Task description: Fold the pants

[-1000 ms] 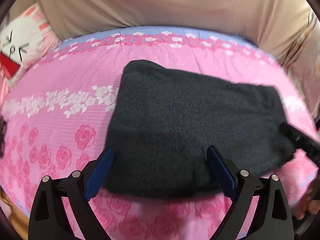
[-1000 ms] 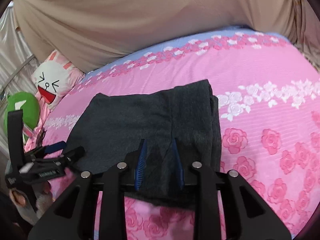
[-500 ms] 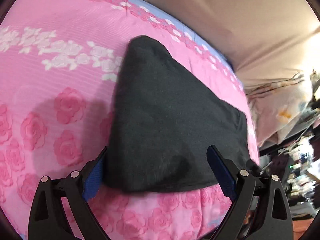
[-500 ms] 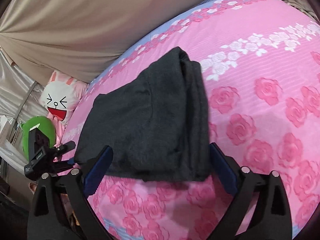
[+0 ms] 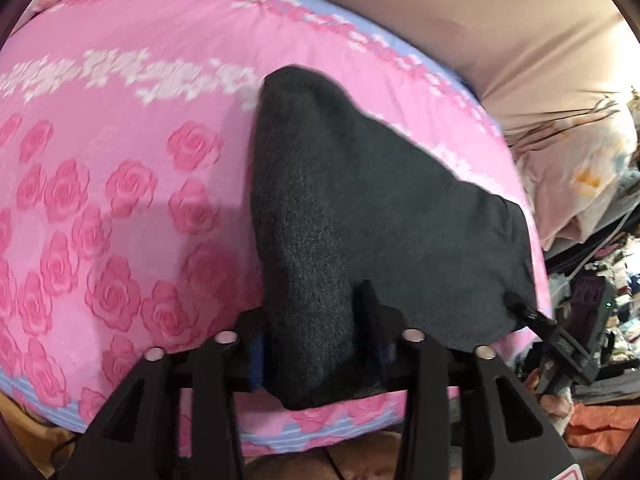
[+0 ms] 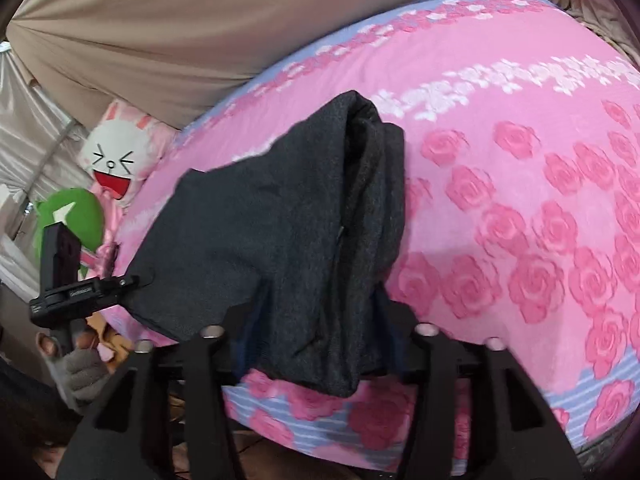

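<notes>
Both grippers closing on the near edge of the folded pants

The left gripper (image 5: 320, 344) and right gripper (image 6: 312, 340) each have dark cloth between their closing jaws; the pants (image 5: 360, 208) lie folded on the pink rose bedsheet (image 5: 120, 160), tan curtain (image 6: 160, 20) behind.

Pink rose-print bed (image 6: 520, 160), edged in blue stripes. Beige draped curtain (image 6: 160, 20) behind. Rabbit-face pillow (image 6: 116, 152) and green plush (image 6: 80, 216) at one side; cluttered heap (image 5: 600, 272) at the other.
</notes>
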`<state>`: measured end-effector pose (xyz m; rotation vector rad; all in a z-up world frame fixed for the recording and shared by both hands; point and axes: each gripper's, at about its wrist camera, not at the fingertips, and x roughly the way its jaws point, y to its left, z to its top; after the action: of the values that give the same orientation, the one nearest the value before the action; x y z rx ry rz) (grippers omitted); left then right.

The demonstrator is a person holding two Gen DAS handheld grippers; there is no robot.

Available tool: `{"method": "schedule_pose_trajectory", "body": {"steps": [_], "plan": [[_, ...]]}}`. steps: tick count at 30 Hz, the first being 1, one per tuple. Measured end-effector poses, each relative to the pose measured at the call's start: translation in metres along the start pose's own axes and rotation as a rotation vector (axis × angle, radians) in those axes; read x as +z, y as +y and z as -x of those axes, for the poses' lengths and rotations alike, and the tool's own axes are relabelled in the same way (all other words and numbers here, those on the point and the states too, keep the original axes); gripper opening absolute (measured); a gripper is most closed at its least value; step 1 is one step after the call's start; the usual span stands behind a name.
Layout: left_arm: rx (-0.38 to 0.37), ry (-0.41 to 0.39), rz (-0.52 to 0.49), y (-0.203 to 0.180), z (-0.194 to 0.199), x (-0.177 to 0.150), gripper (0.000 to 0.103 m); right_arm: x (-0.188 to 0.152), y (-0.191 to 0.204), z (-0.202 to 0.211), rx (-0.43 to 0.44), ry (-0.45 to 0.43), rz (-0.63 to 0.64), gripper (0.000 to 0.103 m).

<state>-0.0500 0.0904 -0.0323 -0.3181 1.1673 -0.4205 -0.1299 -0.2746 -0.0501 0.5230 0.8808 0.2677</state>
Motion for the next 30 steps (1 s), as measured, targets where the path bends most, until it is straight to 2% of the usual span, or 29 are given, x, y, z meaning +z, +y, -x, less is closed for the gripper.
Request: {"method": "schedule_pose_trajectory", "body": {"steps": [1,3,4,5,7,10,14,16,17,18,19,20,22,26,30], "plan": [[-0.015,-0.016,0.016,0.001,-0.001,0.0,0.047,0.001,-0.001,-0.001,0.028,0.001,-0.012,0.072],[-0.057,-0.013,0.02,-0.002,-0.003,0.001,0.067,0.003,0.003,-0.005,0.06,0.003,0.005,0.085],[-0.077,-0.013,0.017,-0.005,-0.005,0.002,0.081,0.003,0.006,-0.008,0.063,0.002,0.023,0.089],[-0.081,-0.017,0.011,-0.009,-0.009,0.002,0.088,0.003,0.01,-0.01,0.052,-0.004,0.043,0.089],[-0.015,-0.036,-0.029,-0.021,-0.014,0.001,0.09,0.005,0.016,-0.016,0.043,-0.019,0.069,0.089],[0.084,-0.053,-0.073,-0.037,-0.024,0.002,0.091,0.012,0.014,-0.023,0.076,-0.042,0.042,0.089],[0.166,-0.068,-0.097,-0.046,-0.033,0.006,0.091,0.02,0.018,-0.034,0.084,-0.06,0.021,0.086],[0.185,-0.071,-0.101,-0.048,-0.036,0.008,0.091,0.022,0.019,-0.037,0.055,-0.065,0.009,0.064],[0.193,-0.074,-0.107,-0.05,-0.037,0.008,0.084,0.022,0.017,-0.037,0.04,-0.071,-0.003,0.057],[0.219,-0.079,-0.115,-0.051,-0.037,0.008,0.076,0.022,0.013,-0.035,0.036,-0.073,-0.013,0.044],[0.239,-0.081,-0.124,-0.052,-0.035,0.007,0.063,0.022,0.01,-0.033,0.039,-0.074,-0.022,0.037],[0.241,-0.084,-0.117,-0.053,-0.032,0.008,0.047,0.021,0.007,-0.03,0.05,-0.079,-0.031,0.035],[0.268,-0.104,-0.101,-0.05,-0.019,0.009,0.025,0.018,0.008,-0.022,0.056,-0.09,-0.029,0.032],[0.212,-0.106,-0.094,-0.051,0.003,0.002,0.022,0.011,0.02,-0.006,0.058,-0.107,0.014,0.031],[0.162,-0.102,-0.141,-0.06,0.031,-0.02,0.022,-0.004,0.028,0.021,0.082,-0.104,0.057,0.03]]}}
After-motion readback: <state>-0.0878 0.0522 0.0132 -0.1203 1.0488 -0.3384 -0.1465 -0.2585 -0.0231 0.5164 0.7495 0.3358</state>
